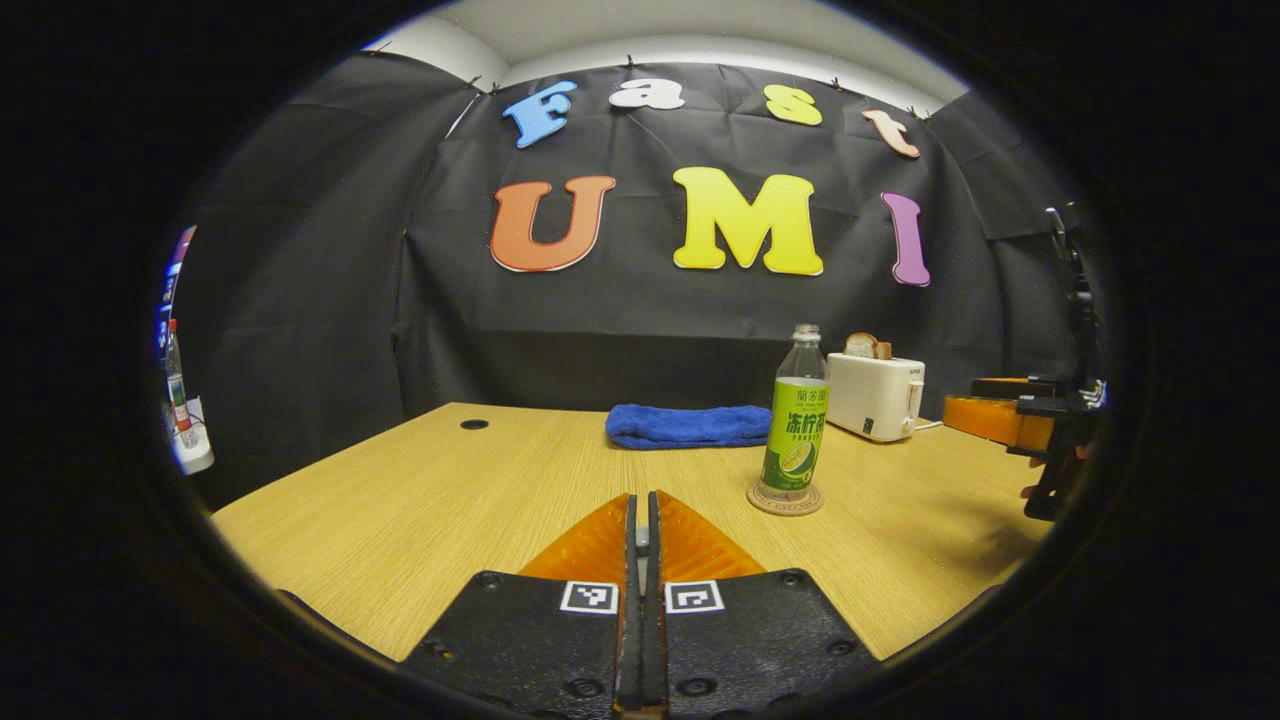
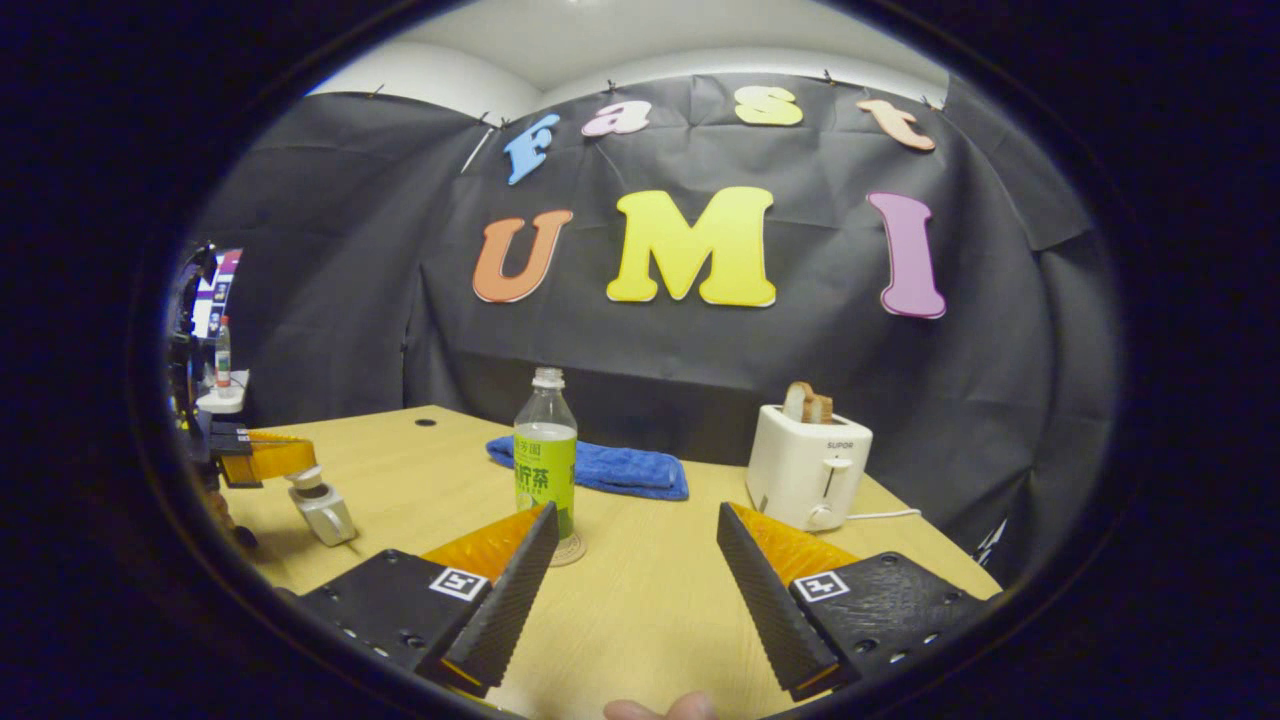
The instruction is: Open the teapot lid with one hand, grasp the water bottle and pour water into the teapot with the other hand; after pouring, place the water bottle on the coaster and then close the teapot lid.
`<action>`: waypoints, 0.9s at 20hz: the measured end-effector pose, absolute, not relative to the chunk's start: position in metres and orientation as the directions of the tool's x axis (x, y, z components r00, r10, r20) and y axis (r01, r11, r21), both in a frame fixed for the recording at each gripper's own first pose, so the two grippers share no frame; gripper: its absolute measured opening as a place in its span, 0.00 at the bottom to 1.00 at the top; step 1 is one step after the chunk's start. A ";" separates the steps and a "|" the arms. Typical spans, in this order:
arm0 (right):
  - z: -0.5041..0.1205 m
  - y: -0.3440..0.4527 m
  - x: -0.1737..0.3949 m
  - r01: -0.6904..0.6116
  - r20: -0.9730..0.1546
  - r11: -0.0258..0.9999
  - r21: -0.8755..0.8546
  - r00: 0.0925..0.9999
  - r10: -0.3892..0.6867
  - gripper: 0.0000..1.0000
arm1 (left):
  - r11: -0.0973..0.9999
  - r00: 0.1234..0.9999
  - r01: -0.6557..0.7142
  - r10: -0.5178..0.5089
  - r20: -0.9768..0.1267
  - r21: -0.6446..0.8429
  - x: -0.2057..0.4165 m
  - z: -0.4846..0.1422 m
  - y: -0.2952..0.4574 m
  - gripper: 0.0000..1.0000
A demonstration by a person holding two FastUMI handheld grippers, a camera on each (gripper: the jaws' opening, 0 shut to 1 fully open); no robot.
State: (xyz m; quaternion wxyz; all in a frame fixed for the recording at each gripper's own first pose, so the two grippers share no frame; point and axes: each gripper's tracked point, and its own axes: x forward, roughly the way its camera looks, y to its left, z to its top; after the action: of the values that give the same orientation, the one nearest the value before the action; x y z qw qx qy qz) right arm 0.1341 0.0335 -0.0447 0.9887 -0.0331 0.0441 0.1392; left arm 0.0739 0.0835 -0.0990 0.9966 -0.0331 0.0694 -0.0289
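Clear plastic water bottle [image 1: 796, 425] stands on round coaster [image 1: 785, 499]; left fingers [image 1: 642, 520] closed, empty; right fingers [image 2: 530, 575] spread wide.

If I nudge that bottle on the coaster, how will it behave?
The water bottle is tall and narrow, standing uncapped on a small coaster, so it probably tips easily and could spill. It looks like thin clear plastic, likely light and squashy. Its label may be slippery.
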 end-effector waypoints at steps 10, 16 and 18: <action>-0.043 0.032 0.120 -0.285 -0.074 0.958 -0.040 0.957 0.282 0.94 | 0.996 0.988 0.053 -0.063 -0.143 -0.077 0.076 -0.103 0.082 0.03; -0.048 0.035 0.117 -0.292 -0.080 0.956 -0.026 0.954 0.289 0.94 | 0.997 0.981 0.041 -0.052 -0.186 -0.066 0.075 -0.113 0.078 0.04; -0.050 0.031 0.116 -0.276 -0.079 0.961 -0.015 0.959 0.274 0.94 | 0.999 0.984 0.016 -0.025 -0.177 -0.047 0.073 -0.109 0.082 0.08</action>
State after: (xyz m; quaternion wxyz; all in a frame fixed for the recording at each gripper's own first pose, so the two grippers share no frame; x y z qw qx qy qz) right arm 0.1158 0.0309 -0.0496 0.9895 -0.0130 0.0381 0.1387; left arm 0.0728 0.0816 -0.1089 0.9957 -0.0229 0.0890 -0.0103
